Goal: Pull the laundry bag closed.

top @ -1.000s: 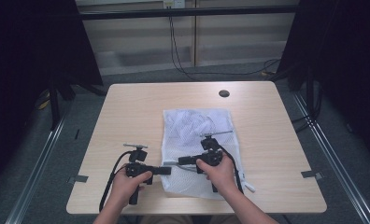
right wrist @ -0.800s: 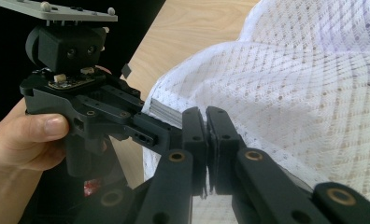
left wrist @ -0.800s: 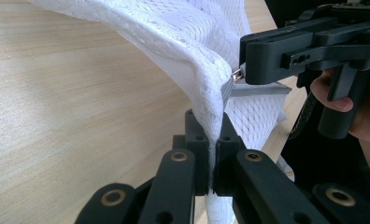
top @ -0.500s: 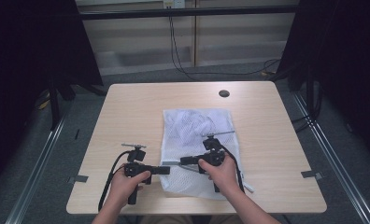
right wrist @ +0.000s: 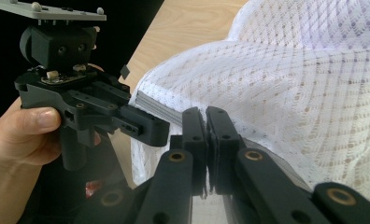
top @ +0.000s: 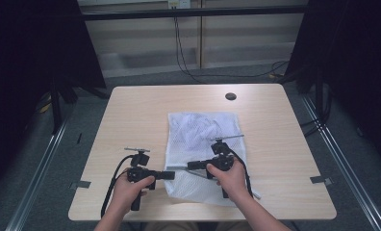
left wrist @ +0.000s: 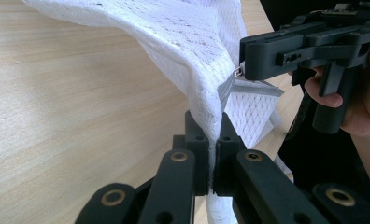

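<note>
A white mesh bag (top: 203,130) lies flat on the near middle of the wooden table (top: 131,110). My left gripper (top: 171,175) reaches in from the left and is shut on the bag's near left edge; in the left gripper view the mesh (left wrist: 192,56) rises out of the closed jaws (left wrist: 213,135). My right gripper (top: 189,165) points left toward it, a short gap away, and is shut on the zipper pull (left wrist: 238,72). In the right gripper view the grey zipper tape (right wrist: 160,107) runs from my shut right gripper (right wrist: 205,121) toward the left gripper (right wrist: 162,130).
A dark round grommet (top: 231,96) sits near the table's far edge. Grey tape marks (top: 80,184) lie at the near left and near right edges. Dark curtains and metal rails flank the table.
My right gripper has edged slightly to the right with the zipper pull. The left gripper has stayed where it was, holding the bag's edge.
</note>
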Tool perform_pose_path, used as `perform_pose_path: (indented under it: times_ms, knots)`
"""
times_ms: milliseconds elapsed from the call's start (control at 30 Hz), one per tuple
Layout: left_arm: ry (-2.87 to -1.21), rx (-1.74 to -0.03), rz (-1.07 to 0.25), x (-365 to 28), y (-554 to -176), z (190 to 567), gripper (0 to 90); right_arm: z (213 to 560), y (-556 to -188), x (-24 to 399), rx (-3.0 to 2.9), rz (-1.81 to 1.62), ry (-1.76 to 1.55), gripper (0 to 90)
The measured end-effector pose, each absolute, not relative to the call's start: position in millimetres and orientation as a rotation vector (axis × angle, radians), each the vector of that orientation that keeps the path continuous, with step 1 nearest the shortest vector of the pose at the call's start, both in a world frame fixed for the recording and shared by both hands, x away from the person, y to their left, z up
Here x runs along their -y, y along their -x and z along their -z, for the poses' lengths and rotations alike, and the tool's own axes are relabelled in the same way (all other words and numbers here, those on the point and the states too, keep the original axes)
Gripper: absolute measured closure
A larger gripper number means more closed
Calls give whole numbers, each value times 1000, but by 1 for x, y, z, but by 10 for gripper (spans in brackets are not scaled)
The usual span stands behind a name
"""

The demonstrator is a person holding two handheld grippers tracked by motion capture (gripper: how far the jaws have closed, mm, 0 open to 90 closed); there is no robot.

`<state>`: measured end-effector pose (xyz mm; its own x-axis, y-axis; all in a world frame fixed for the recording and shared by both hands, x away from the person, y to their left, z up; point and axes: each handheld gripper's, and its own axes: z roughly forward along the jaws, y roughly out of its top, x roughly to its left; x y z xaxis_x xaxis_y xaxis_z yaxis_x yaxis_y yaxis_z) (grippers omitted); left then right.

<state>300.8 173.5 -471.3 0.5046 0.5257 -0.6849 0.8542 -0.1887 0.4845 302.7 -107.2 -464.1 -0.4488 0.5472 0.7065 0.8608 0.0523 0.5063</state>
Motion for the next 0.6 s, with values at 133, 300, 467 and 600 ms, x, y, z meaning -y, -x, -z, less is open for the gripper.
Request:
perform_pose_path:
  times_ms: [133, 300, 467, 600]
  knots:
    - [-1861, -1142, 467, -174, -301, 471, 882, 464, -303, 107, 2017, 1359, 1419, 872]
    - [-1862, -1142, 467, -174, -301, 470, 882, 464, -303, 107, 2017, 1360, 1418, 872]
    - [-1855, -1154, 463, -174, -301, 470, 882, 464, -302, 108, 2022, 1353, 1423, 872]
    - [-1850, -1155, 467, -176, -301, 470, 883, 465, -303, 111, 2021, 1357, 1426, 872]
